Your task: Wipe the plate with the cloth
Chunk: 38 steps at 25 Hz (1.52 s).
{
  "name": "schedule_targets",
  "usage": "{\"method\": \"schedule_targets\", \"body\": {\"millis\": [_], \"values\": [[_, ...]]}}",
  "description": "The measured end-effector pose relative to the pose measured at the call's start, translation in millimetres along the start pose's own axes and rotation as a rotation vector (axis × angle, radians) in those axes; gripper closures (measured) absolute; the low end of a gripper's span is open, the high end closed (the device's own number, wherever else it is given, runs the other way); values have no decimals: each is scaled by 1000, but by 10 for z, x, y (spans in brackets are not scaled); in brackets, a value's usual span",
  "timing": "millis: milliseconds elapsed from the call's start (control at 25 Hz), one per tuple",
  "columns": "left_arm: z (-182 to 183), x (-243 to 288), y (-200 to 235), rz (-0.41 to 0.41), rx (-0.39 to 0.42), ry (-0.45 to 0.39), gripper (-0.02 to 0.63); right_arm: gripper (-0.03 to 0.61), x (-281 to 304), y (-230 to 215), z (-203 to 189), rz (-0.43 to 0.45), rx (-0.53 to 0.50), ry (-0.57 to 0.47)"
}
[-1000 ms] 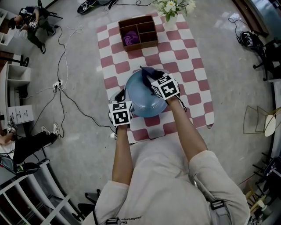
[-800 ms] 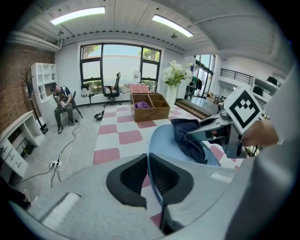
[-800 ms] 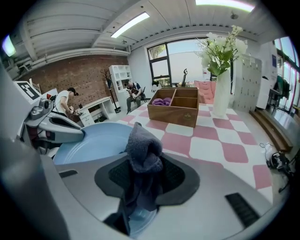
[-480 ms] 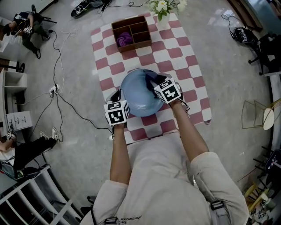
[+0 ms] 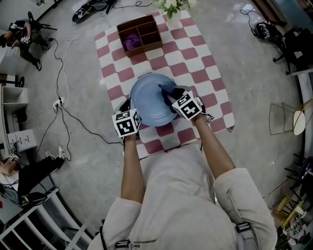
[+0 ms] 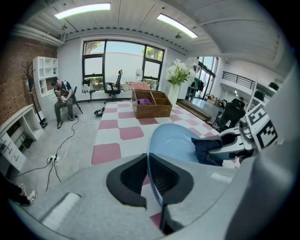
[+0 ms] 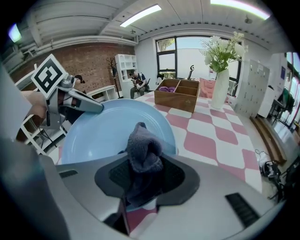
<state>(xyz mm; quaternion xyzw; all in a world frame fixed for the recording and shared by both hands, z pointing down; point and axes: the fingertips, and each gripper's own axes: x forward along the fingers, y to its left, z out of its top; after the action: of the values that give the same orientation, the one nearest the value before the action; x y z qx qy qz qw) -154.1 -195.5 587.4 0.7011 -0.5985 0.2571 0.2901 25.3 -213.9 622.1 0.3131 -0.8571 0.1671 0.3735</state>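
A light blue plate [image 5: 149, 100] is held tilted above the red-and-white checked mat [image 5: 205, 80]. My left gripper [image 5: 129, 108] is shut on the plate's near-left rim [image 6: 151, 173], the thin edge pinched between its black pads. My right gripper [image 5: 171, 93] is shut on a dark blue-grey cloth [image 5: 166, 91], which bunches out of the jaws [image 7: 143, 152] and rests against the plate's face [image 7: 103, 133]. In the left gripper view the cloth [image 6: 208, 151] lies on the plate's right side under the right gripper [image 6: 234, 143].
A brown wooden divided box [image 5: 138, 35] with a purple item [image 5: 131, 42] stands at the mat's far end, beside a vase of white flowers [image 5: 170, 7]. Cables [image 5: 66, 105] cross the floor at left. A seated person [image 6: 61, 101] is far back.
The plate, both grippers and the cloth have shifted up and slightly left in the head view; the cloth has slid across the plate's right part. Both grips are unchanged.
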Motion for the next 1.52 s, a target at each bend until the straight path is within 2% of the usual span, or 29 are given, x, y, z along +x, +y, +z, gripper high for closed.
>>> {"method": "schedule_targets", "body": {"millis": [240,560,1080,1520], "values": [[-53,33,32,5,-31,25,594,440,-58,207,-140,5,-6,19],[-76,29,39,4,-45,22,594,440,-130,489,-264,55,-39,31],[-131,-5,50,16,-64,15,594,440,-100,1169,-255,173,-242,48],[-151,-91,19,12,-65,21,594,440,70,1525,-32,241,-319,29]]}}
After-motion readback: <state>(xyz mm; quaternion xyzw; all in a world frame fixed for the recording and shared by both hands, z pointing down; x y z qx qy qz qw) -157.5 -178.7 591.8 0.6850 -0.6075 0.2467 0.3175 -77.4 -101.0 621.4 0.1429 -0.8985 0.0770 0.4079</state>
